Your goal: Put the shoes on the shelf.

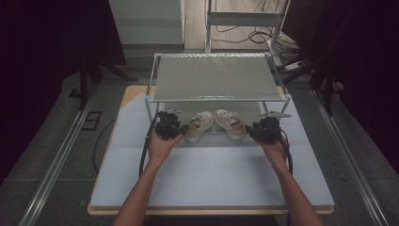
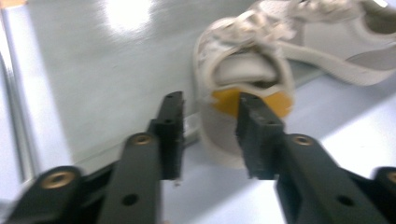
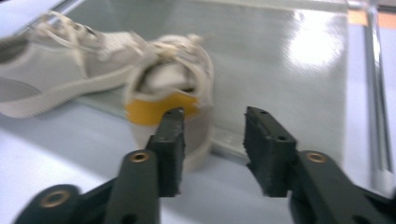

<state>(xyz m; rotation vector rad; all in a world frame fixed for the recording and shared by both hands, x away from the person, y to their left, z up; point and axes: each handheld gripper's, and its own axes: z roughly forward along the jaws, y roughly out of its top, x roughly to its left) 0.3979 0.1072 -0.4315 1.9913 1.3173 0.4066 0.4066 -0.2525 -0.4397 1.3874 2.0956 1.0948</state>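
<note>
1. The table point(image 1: 211, 179) has a pale blue top; a metal rack point(image 1: 216, 77) stands at its 12 o'clock end, with a pair of off-white shoes at the front edge of the low shelf, heels toward the person.
2. The left shoe point(image 1: 199, 125) lies at about 11 o'clock from the table's middle, the right shoe point(image 1: 230, 123) just beside it at 12 to 1 o'clock; toes splay apart, each heel bears a yellow tab.
3. The left gripper point(image 1: 181, 131) sits at the left shoe's heel, jaws at a middling gap, holding nothing; in its own view the heel point(image 2: 243, 100) lies between and just beyond the jaw tips.
4. The right gripper point(image 1: 248, 132) is near the right shoe's heel, jaws likewise apart and empty; that heel point(image 3: 163, 109) lies off toward 10 o'clock of its gap.
5. Risk, as I judge: the right gripper closing off-centre would miss or nudge the shoe; a pinch on the soft collar alone could slip; lifting could strike the rack's top.
6. No brand or writing is readable.
</note>
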